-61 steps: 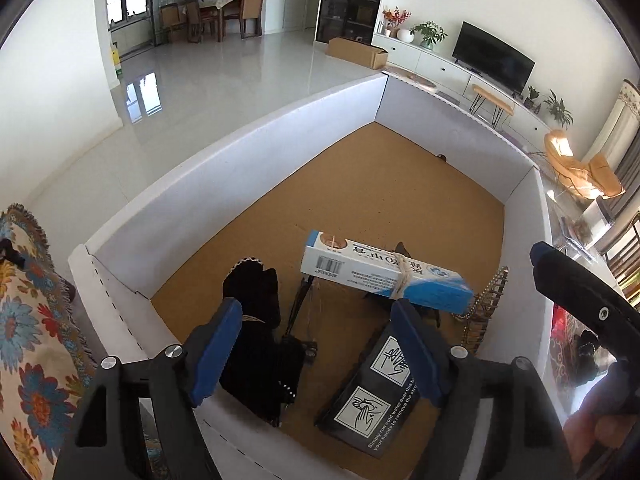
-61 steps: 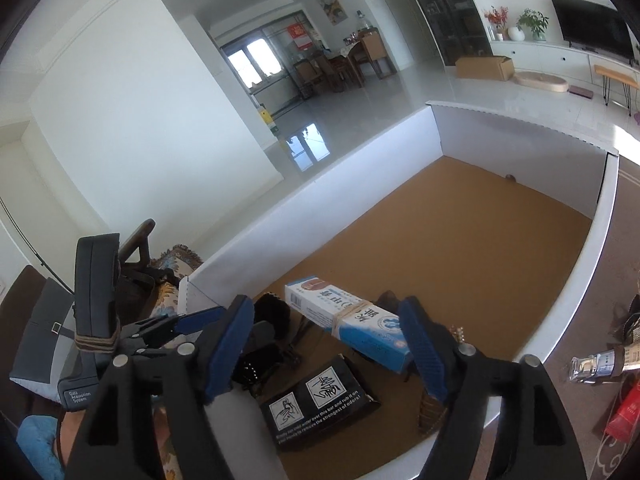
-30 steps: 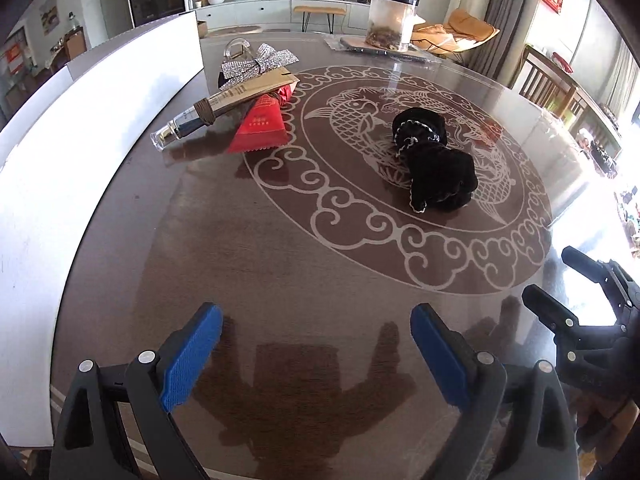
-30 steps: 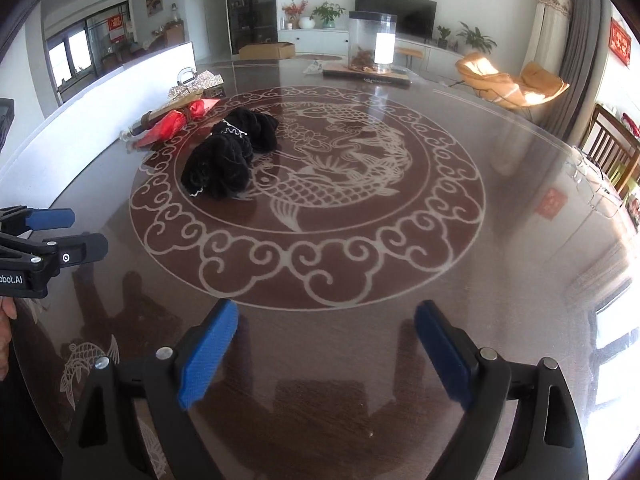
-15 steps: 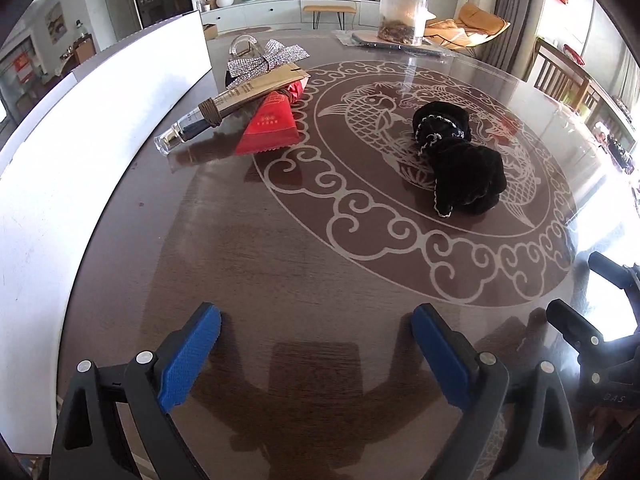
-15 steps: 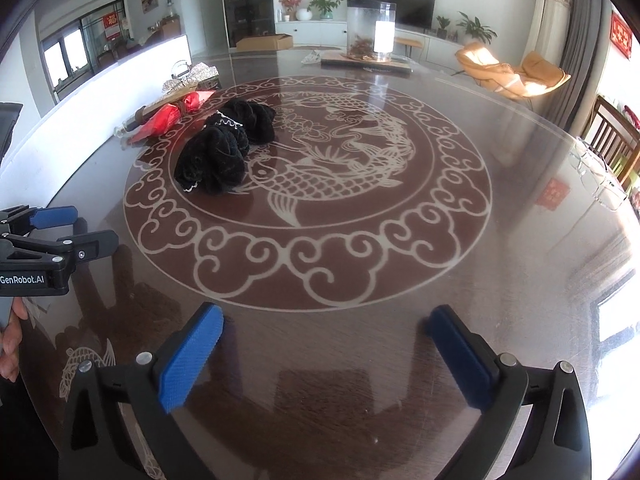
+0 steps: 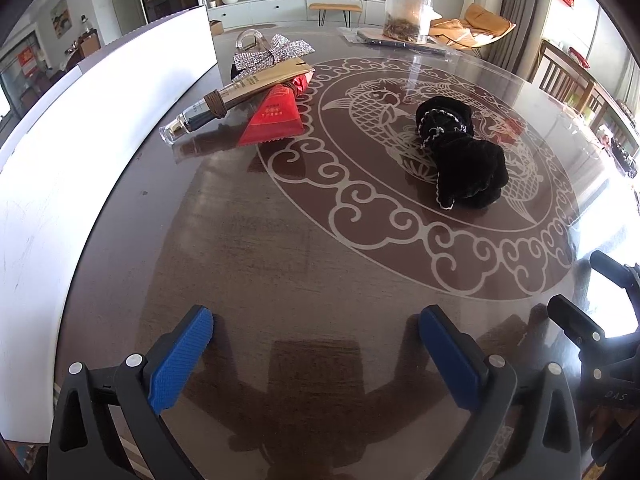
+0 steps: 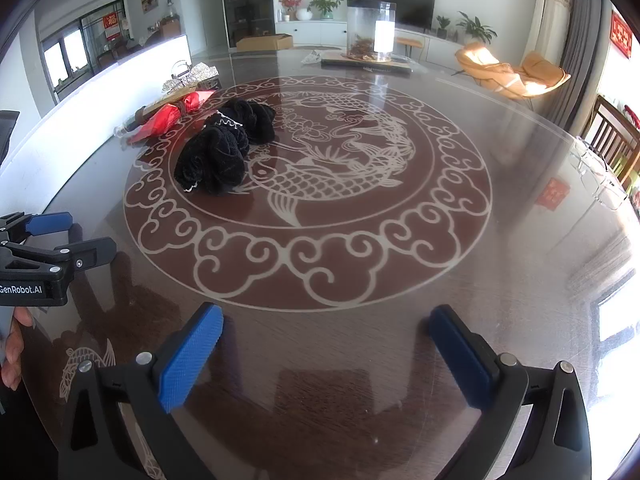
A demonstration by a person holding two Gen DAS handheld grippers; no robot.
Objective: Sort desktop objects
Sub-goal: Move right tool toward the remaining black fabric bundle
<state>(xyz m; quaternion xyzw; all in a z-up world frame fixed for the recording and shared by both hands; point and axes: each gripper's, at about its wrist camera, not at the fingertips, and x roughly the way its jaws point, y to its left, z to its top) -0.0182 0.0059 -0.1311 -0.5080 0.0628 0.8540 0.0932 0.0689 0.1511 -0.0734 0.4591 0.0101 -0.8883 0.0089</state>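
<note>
- Two hand-held grippers hang over a round, glossy dark-brown counter (image 8: 520,184) inlaid with a pale fish medallion ringed by cloud scrolls; its glass top mirrors the room.
- The left hand-held gripper (image 7: 316,344) has just been opening and stands released, blue pads (image 7: 180,360) wide apart, only bare counter between them.
- The right hand-held gripper (image 8: 324,348) has likewise just spread to its widest and grasps nothing.
- A black fabric bundle (image 7: 460,160) edged in pale trim lies on the medallion, well apart from both tools.
- Near the white box wall (image 7: 80,120) at the left lie a slim gold tube (image 7: 240,96), a red packet (image 7: 272,120) touching it, and a sparkly silver bow (image 7: 272,54) behind them.
- A clear cylindrical tank (image 8: 372,32) stands on a tray at the counter's far edge.
- Beyond: a television, potted plants, an orange lounge chair (image 8: 512,72) and wooden dining chairs.
- The box's inside is hidden behind its wall; the print on the red packet is too small to read; the tube's far end is partly covered by the bow.
- Fingers (image 8: 12,352) on the left tool show only at the right camera's edge.
</note>
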